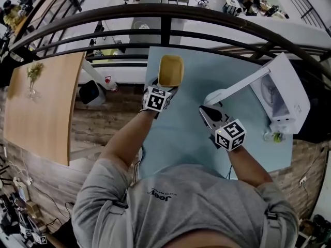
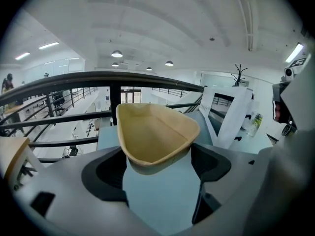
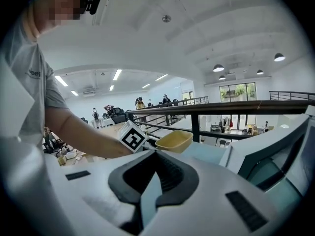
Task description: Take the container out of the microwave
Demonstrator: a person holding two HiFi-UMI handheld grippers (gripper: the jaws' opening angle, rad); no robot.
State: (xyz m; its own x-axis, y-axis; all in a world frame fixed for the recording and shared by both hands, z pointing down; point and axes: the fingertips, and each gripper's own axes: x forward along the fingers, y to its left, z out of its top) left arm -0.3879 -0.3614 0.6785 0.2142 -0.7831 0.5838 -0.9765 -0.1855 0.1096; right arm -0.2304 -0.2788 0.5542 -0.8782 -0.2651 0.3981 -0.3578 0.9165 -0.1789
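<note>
The person's left forearm reaches out from the shoulder toward 1 o'clock in the head view, well extended. The left gripper at its end is tipped somewhat downward. Its claw stands wide and is clamped on the near short end of the container, with one dark pad on each side wall. The right forearm is drawn in closer and angles toward 11 o'clock. The right gripper sits at about 4 o'clock from the left one. Its jaws are drawn together with only a thin sliver between them, and they hold nothing.

The container is a tan paper tray, oblong with rounded corners, mouth up and empty. Its long axis runs from 6 to 12 o'clock, away from the person and in line with the left gripper. It is outside the microwave, over the far left part of the pale blue table and just short of the black railing. Whether its bottom touches the tabletop cannot be told.

The white microwave stands at 3 o'clock on the table, and its door is swung open toward the right gripper.

The grey shirt carries a small dark print that appears to read "Jeep", seen upside down. The left marker cube and the right marker cube show only black-and-white square patterns and no letters.
</note>
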